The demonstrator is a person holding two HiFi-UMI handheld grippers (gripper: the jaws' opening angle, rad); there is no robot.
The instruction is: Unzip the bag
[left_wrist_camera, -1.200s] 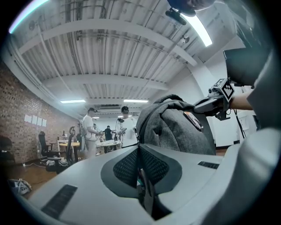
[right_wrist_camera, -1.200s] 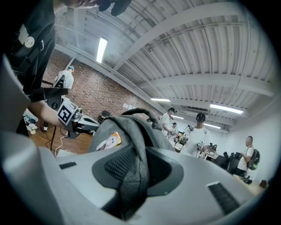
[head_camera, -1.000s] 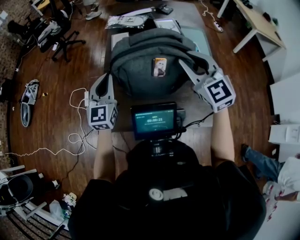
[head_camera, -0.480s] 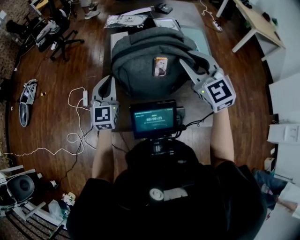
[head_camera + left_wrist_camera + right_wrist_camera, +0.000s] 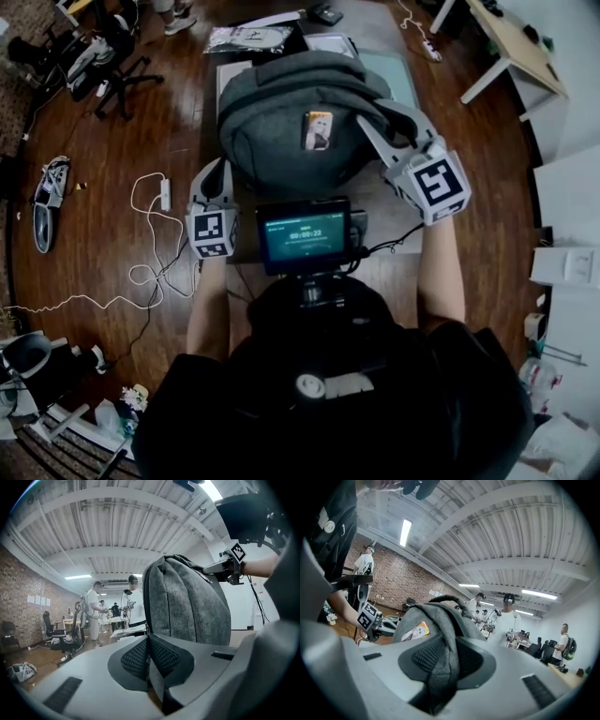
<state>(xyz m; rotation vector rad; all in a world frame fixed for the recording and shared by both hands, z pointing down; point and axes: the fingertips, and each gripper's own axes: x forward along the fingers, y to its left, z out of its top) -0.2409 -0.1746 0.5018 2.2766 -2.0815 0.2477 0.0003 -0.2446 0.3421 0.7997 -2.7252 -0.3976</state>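
Note:
A grey backpack (image 5: 291,112) stands upright on the table, with an orange picture tag (image 5: 317,130) on its front. My left gripper (image 5: 215,178) is low at the bag's left side. In the left gripper view its pads (image 5: 140,656) are pressed together right at the bag's edge (image 5: 187,602), and I see nothing between them. My right gripper (image 5: 380,131) is at the bag's right side. In the right gripper view it (image 5: 443,667) is shut on a fold of the backpack's grey fabric (image 5: 440,634). The zipper itself is not visible.
A small screen (image 5: 306,234) sits between my arms above the table (image 5: 389,214). Papers and a black device (image 5: 253,39) lie behind the bag. White cables (image 5: 155,234), an office chair (image 5: 112,56) and a light table (image 5: 520,47) are on the floor around. People stand in the background (image 5: 96,613).
My left gripper has slid down along the bag's left side toward me, its jaws staying together. The right gripper has kept its hold in the same spot.

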